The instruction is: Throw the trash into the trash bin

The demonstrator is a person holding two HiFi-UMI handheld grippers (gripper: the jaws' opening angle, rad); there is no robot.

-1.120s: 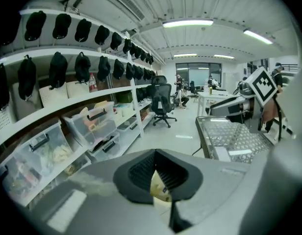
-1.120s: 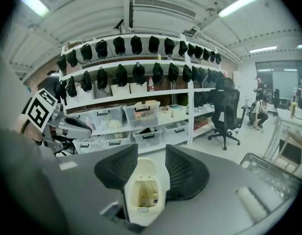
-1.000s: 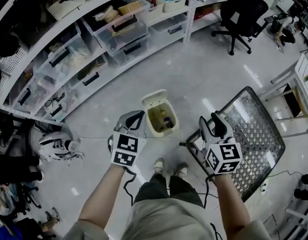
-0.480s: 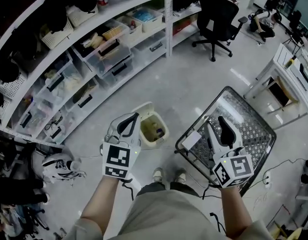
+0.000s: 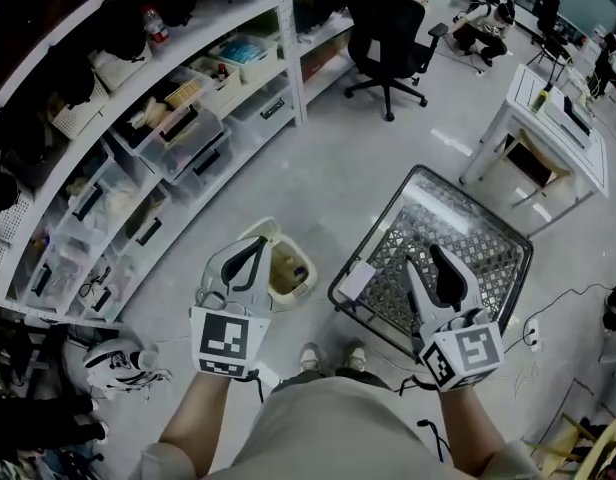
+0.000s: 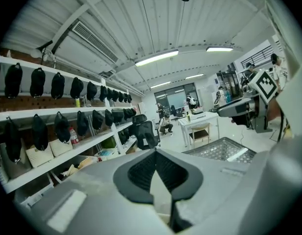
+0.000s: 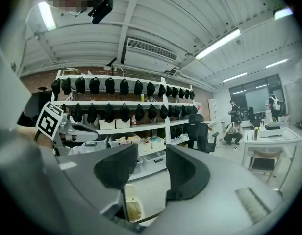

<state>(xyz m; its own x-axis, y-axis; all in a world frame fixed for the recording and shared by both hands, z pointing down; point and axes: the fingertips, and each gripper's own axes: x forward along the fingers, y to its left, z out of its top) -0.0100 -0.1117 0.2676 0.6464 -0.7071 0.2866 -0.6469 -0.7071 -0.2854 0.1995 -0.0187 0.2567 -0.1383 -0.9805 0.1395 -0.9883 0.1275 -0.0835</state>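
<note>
Both grippers are hovering empty; left gripper [image 5: 260, 241] is pinching shut, right gripper [image 5: 423, 255] is gaping. Open trash bin [image 5: 306, 280] is sitting between shelves [image 5: 203, 118] and mesh cart [image 5: 478, 228]

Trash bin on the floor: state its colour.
The trash bin is cream; the head view shows it best.

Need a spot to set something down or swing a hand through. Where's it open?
Open: the grey floor between the shelving, office chair, white table and mesh cart, plus most of the mesh cart top. Crowded: the shelves themselves, the gap by the trash bin, and the shoes beside the shelving.
</note>
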